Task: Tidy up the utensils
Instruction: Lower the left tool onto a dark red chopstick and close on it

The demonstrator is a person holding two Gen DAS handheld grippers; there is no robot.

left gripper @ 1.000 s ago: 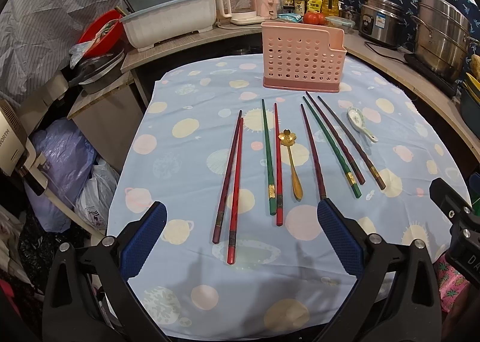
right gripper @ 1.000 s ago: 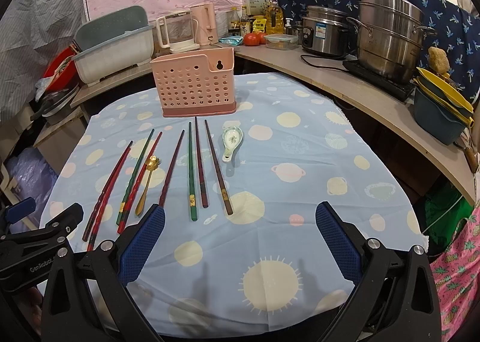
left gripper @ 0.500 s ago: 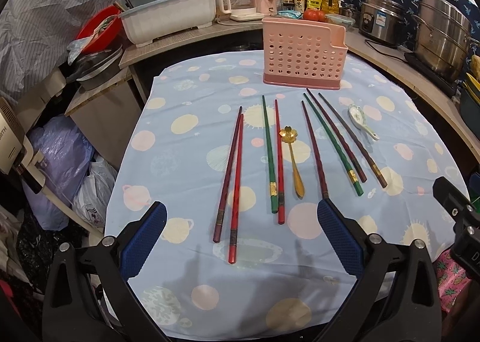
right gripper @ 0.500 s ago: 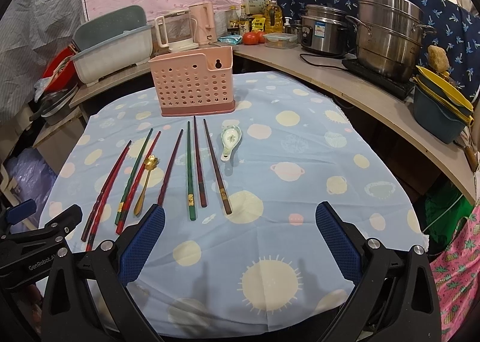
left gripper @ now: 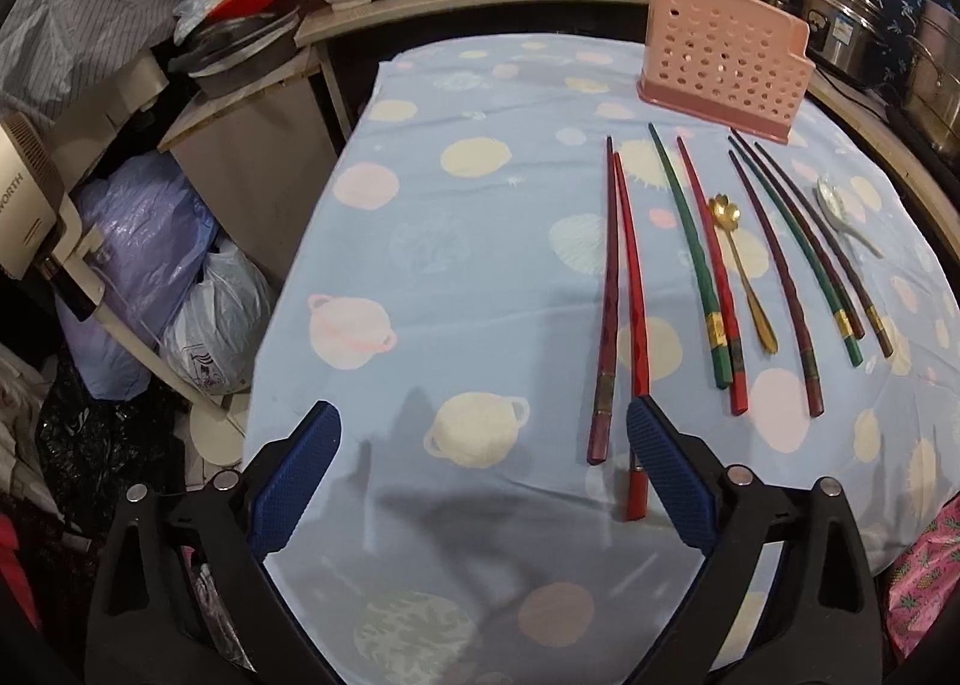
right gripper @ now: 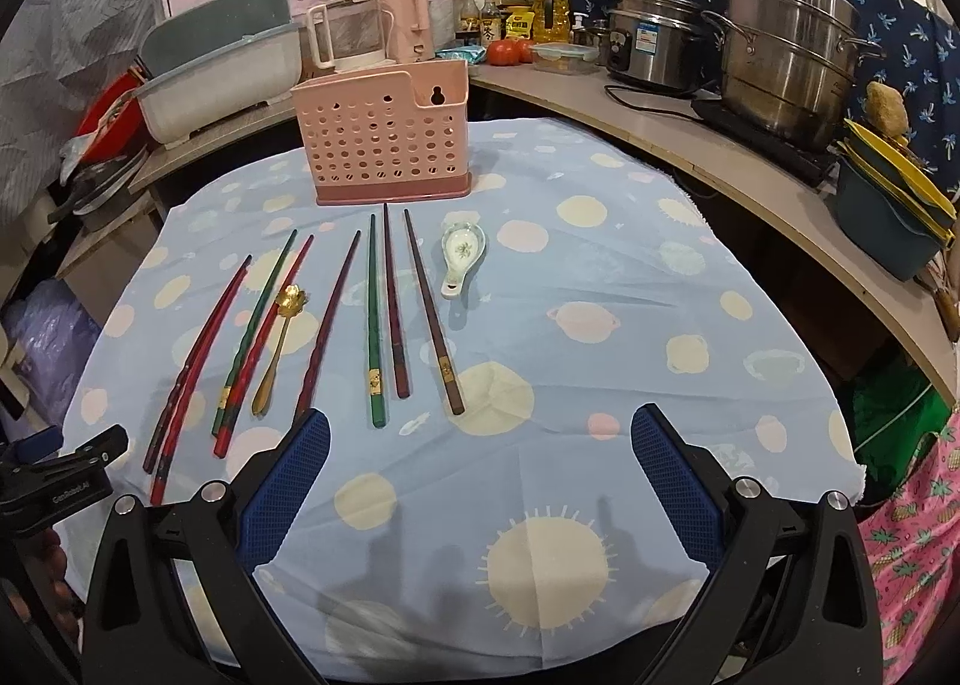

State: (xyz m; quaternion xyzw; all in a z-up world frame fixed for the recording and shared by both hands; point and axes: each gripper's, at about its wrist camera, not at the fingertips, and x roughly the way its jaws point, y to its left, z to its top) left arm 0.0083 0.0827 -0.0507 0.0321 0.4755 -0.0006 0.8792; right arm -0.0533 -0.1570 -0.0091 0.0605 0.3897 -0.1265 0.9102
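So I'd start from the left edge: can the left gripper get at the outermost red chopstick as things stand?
Probably yes. The left gripper is open, and the red chopstick lies flat on the tablecloth with its near end by the right finger, nothing covering it.

Red chopstick (left gripper: 631,325) partly hidden behind left gripper's (left gripper: 483,466) right pad, maroon chopstick's (right gripper: 327,328) near end behind right gripper's (right gripper: 480,472) left pad.

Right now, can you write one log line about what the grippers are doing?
left gripper: open, near red chopsticks | right gripper: open, empty | chopsticks, spoons: on cloth | pink holder: upright
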